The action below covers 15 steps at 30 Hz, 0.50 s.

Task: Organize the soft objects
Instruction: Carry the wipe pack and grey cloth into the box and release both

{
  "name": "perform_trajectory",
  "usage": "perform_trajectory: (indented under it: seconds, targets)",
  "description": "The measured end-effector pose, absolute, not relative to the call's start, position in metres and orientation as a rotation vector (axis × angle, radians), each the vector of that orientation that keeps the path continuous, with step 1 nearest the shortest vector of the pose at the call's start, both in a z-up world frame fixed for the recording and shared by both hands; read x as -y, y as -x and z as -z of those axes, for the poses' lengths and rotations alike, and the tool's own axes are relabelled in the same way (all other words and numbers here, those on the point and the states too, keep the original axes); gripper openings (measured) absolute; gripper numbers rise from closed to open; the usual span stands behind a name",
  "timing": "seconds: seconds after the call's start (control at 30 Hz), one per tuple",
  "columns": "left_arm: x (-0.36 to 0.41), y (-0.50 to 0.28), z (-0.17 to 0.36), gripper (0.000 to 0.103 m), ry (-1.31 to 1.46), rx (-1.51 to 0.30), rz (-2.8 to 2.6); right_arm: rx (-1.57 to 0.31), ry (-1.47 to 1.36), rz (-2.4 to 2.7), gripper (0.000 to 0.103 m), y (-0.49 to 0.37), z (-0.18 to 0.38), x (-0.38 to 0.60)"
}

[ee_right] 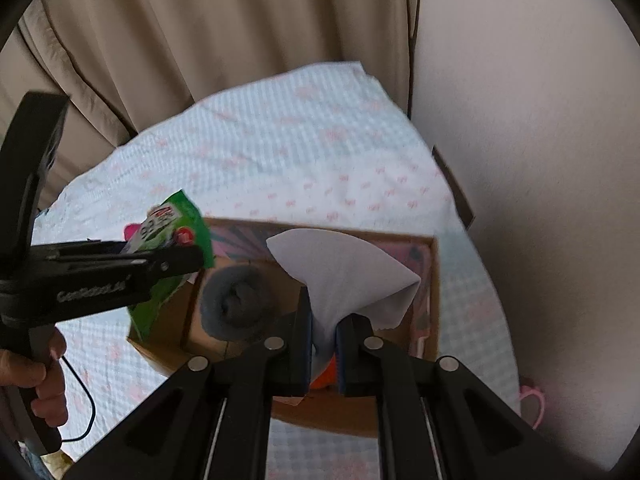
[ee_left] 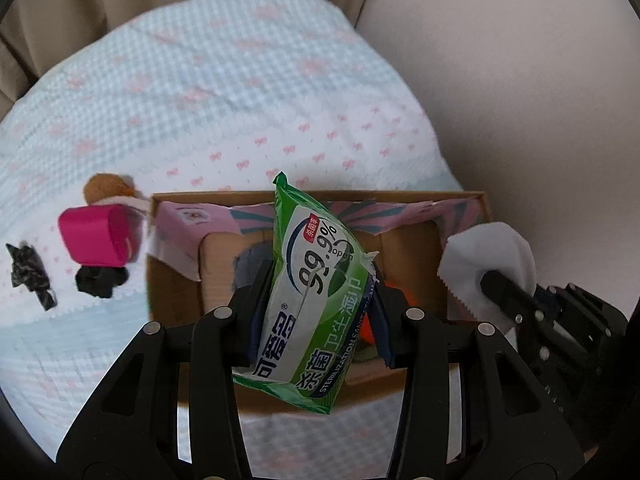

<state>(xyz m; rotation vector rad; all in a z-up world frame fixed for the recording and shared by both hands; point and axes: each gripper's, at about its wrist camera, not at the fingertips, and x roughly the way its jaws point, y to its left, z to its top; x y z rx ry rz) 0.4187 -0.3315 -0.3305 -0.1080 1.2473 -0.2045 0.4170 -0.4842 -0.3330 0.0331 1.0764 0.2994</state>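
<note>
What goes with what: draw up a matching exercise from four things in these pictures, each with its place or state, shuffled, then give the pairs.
Things:
1. green wipes pack
2. white cloth
3. grey rolled item
4. pink cup

Places or states:
A. lying on its side on the bedspread, left of the cardboard box
B. pinched in the right gripper
C. resting inside the box
D. clamped in the left gripper

Pairs: 1-D, 2-B, 3-C, 4-A
</note>
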Motion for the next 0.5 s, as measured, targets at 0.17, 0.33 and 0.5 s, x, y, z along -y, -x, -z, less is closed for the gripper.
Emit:
perform_trajectory:
  seconds: [0.17,0.33,0.5]
  targets:
    - [0.341,-0.433,0.345,0.044,0.08,-1.278,0.212,-1.115,-0.027,-0.314,0.008,-0.423,0.356,0.484]
    - [0.343,-0.444,0.34,0.103,0.054,-1.265,0.188,-1.193,0.019,-0.334,0.016,-0.434,0.382,0.474]
    - [0.334,-0.444,0.336,0.103,0.065,-1.27,0.185,-1.208,0.016,-0.391,0.103,-0.424,0.393,0.475]
